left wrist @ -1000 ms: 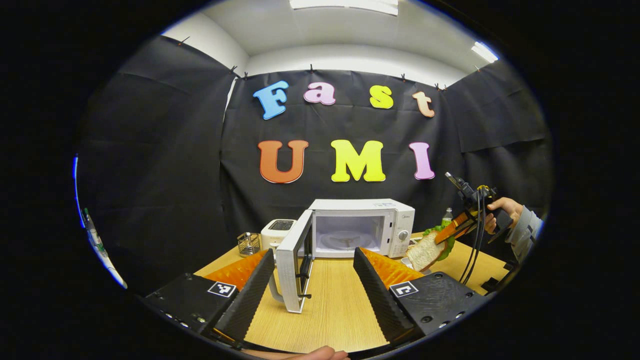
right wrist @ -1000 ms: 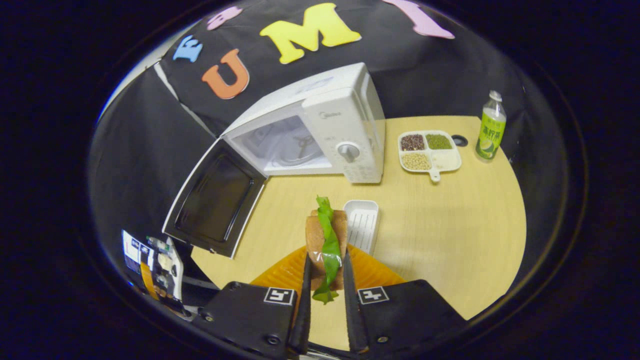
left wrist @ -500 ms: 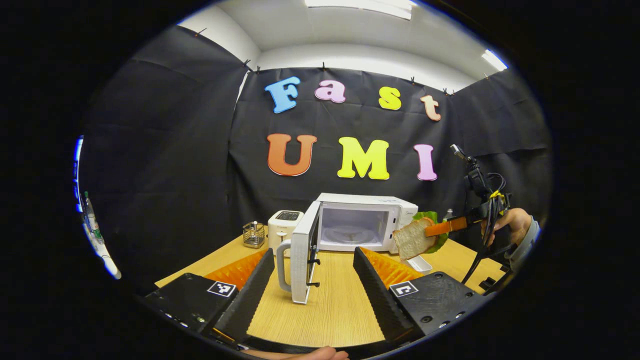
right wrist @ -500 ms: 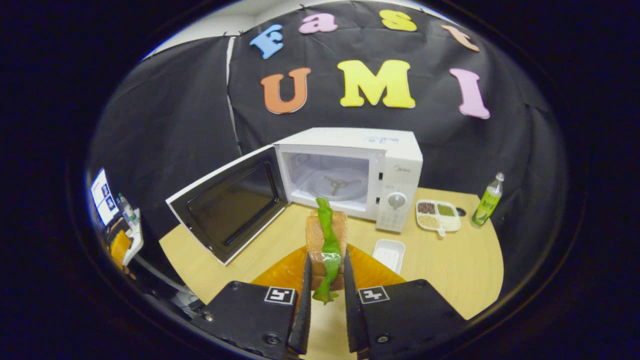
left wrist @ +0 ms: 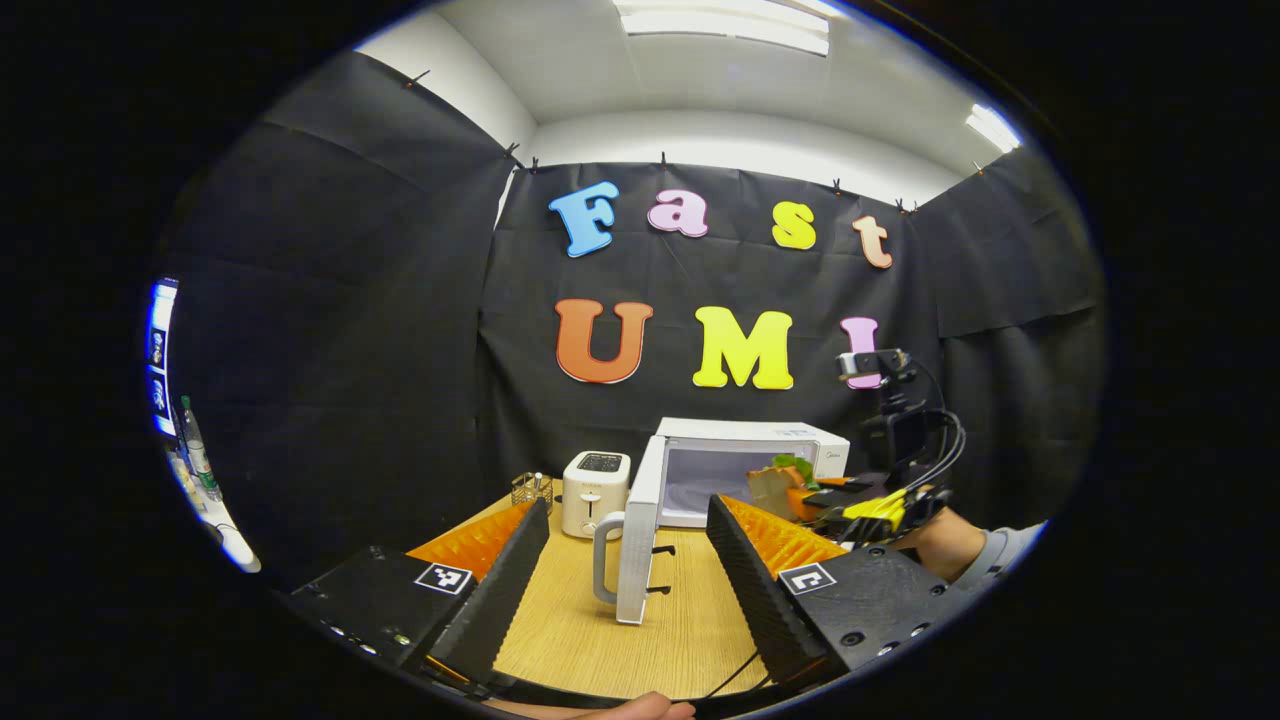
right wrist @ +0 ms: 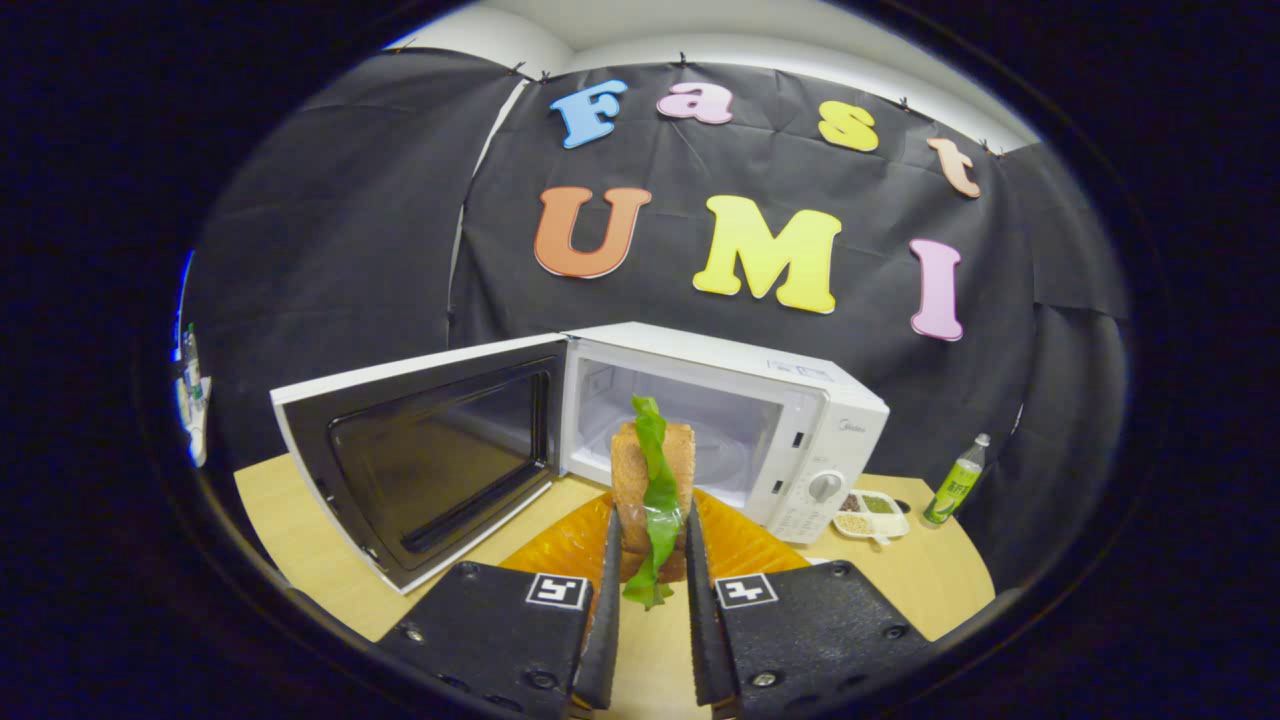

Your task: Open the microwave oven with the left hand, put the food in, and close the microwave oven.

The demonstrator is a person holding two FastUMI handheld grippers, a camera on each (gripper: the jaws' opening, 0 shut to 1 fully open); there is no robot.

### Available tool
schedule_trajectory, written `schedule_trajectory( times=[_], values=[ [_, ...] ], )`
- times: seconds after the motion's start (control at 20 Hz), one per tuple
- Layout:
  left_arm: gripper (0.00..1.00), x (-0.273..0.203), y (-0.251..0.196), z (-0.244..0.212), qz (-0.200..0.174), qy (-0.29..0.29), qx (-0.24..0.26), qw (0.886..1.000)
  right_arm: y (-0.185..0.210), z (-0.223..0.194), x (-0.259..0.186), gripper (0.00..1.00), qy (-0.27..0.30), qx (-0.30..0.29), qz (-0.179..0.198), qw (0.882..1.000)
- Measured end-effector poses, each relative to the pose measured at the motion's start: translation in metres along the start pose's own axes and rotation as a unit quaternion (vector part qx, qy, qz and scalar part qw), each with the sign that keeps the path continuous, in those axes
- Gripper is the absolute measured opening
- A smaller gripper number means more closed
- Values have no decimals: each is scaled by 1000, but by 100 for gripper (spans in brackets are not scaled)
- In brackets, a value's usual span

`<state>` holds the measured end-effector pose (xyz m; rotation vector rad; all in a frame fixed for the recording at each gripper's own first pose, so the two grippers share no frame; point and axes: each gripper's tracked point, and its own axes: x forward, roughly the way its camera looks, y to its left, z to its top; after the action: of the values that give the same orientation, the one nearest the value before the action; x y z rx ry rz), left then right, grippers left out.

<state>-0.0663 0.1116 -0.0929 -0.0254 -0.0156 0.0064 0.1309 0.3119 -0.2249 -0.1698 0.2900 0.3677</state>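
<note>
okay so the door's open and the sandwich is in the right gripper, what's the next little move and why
Probably ease the right gripper forward and lower the sandwich onto the turntable. The microwave door stands wide open, the sandwich is pinched right at the opening, and the left gripper waits open, back from the door.

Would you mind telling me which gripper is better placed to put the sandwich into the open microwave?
Right. The right gripper is shut on the sandwich, facing the microwave cavity past the open door. The left gripper is open and holds nothing, back from the door.
</note>
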Motion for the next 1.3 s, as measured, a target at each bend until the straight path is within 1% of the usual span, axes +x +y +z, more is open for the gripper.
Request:
schedule_trajectory(
  times=[0.05, 0.15, 0.2, 0.25, 0.3, 0.35, 0.4, 0.45, 0.5, 0.55, 0.6, 0.65, 0.7, 0.75, 0.8, 0.85, 0.9, 0.95, 1.0, 1.2, 1.25, 1.3],
  values=[
    [95, 0, 1, 2, -1, -3, 0, 1000, 5, -4, 15, 33, 4, 18, 0, 1000],
    [95, 2, 3, 9, -4, -10, -1, 1000, 5, -12, 46, 33, 17, 59, -14, 998],
    [84, 3, 4, 12, -4, -13, -1, 1000, 4, -13, 60, 34, 14, 82, -21, 996],
    [84, 4, 6, 12, -3, -14, -2, 1000, 3, -13, 76, 33, 11, 106, -29, 994],
    [95, 4, 9, 13, -2, -15, -1, 1000, -1, -12, 90, 33, 7, 139, -39, 989],
    [95, 6, 13, 14, 0, -15, 0, 1000, -4, -13, 106, 33, 6, 179, -42, 983],
    [95, 6, 17, 14, 2, -16, 2, 1000, -6, -13, 122, 33, 10, 225, -41, 973],
    [84, 6, 20, 13, 5, -18, 3, 1000, -8, -11, 135, 33, 14, 280, -34, 959],
    [84, 6, 24, 10, 10, -14, 2, 1000, -8, -7, 150, 33, 14, 332, -26, 943],
    [95, 7, 28, 5, 13, -9, 3, 1000, -11, -4, 163, 33, 10, 372, -22, 928],
    [84, 7, 31, 0, 15, -4, 5, 1000, -15, -2, 178, 33, 5, 401, -25, 916],
    [95, 7, 34, -5, 18, 1, 8, 1000, -19, -1, 190, 33, -3, 429, -34, 903],
    [95, 7, 38, -10, 21, 5, 9, 1000, -23, 1, 203, 33, -8, 456, -40, 889],
    [95, 8, 42, -15, 25, 12, 7, 1000, -27, 1, 216, 33, -12, 484, -48, 873],
    [95, 9, 47, -19, 30, 18, 6, 999, -33, -3, 228, 33, -11, 507, -57, 860],
    [84, 8, 50, -24, 32, 24, 5, 999, -38, -7, 237, 33, -12, 526, -71, 848],
    [95, 9, 51, -26, 33, 27, 6, 999, -48, -11, 244, 33, -21, 531, -92, 842],
    [95, 10, 51, -29, 34, 32, 7, 999, -55, -18, 249, 33, -22, 525, -114, 843],
    [95, 10, 51, -30, 37, 35, 10, 999, -60, -23, 254, 33, -31, 520, -120, 845],
    [95, 4, 52, -24, 37, 28, 23, 999, -65, -26, 266, 34, -44, 497, -128, 857],
    [95, 3, 49, -22, 34, 24, 21, 999, -64, -27, 269, 35, -44, 488, -126, 863],
    [95, 2, 47, -20, 32, 21, 18, 999, -65, -26, 271, 29, -44, 482, -124, 866]
  ],
)
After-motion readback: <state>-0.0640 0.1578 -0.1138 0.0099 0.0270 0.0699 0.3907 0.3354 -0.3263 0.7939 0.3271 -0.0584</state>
